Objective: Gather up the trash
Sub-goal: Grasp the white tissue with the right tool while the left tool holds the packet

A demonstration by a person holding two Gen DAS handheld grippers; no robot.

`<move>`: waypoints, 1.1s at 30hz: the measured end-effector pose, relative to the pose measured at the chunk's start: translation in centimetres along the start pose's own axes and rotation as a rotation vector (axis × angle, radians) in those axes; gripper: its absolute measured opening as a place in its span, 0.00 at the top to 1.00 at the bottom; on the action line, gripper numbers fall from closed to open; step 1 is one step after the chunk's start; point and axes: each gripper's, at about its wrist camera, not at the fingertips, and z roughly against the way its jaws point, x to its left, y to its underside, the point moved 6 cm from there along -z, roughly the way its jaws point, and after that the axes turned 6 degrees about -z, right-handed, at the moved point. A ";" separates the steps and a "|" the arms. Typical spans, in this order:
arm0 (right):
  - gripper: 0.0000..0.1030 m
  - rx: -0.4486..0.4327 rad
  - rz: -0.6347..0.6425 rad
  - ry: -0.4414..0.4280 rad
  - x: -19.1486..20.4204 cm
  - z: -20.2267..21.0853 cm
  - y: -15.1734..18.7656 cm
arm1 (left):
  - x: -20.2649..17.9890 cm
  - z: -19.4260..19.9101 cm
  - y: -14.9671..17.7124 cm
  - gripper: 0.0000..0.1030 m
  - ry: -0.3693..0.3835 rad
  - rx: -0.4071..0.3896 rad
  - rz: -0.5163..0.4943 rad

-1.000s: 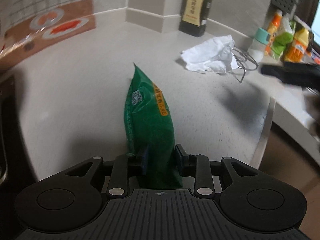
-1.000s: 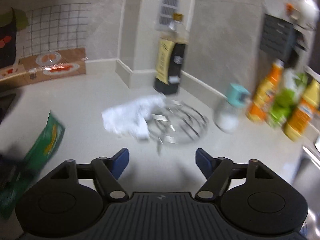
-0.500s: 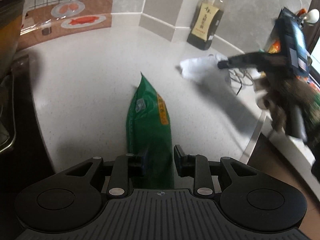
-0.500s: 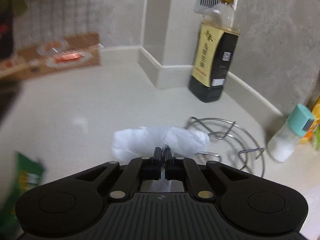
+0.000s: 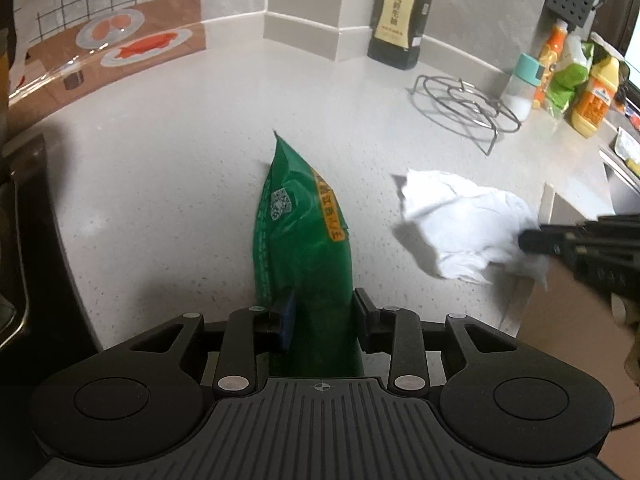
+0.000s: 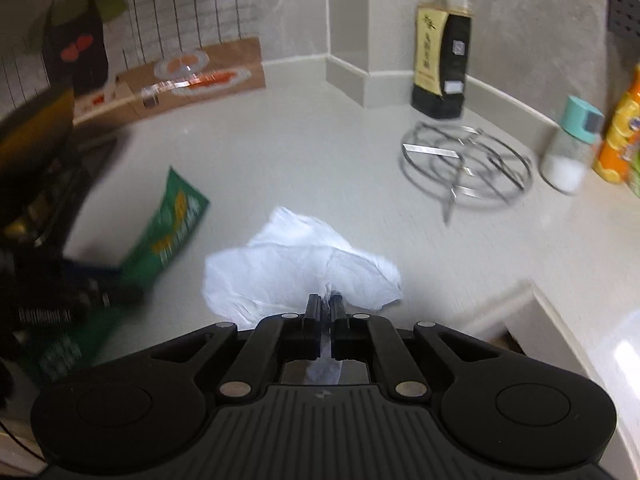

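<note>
Countertop [image 5: 168, 184]: pale, speckled, matte stone.
Green snack bag [image 5: 300, 240]: crinkly glossy film, long axis running up-frame at centre, clamped between the left gripper [image 5: 322, 314] pads.
White tissue [image 6: 296, 264]: soft crumpled wad, centre frame, pinched at its near edge by the shut right gripper [image 6: 325, 312].

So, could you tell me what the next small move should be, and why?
Probably carry both pieces off the counter toward a bin: the right gripper is shut on the white tissue and the left gripper holds the green packet.
</note>
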 end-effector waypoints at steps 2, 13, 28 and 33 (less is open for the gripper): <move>0.82 0.003 -0.020 0.013 -0.3 0.5 0.8 | -0.1 -0.1 0.0 0.66 -0.002 0.010 -0.010; 0.39 -0.118 0.077 0.065 0.9 3.4 0.6 | -0.6 1.1 1.5 0.71 0.005 -0.012 0.010; 0.28 0.017 -0.009 0.050 3.4 -5.0 -1.7 | -0.1 1.8 2.2 0.71 0.038 -0.023 0.075; 0.19 0.014 0.003 0.036 3.7 -5.4 -1.0 | 0.1 1.8 2.2 0.70 0.051 -0.026 0.089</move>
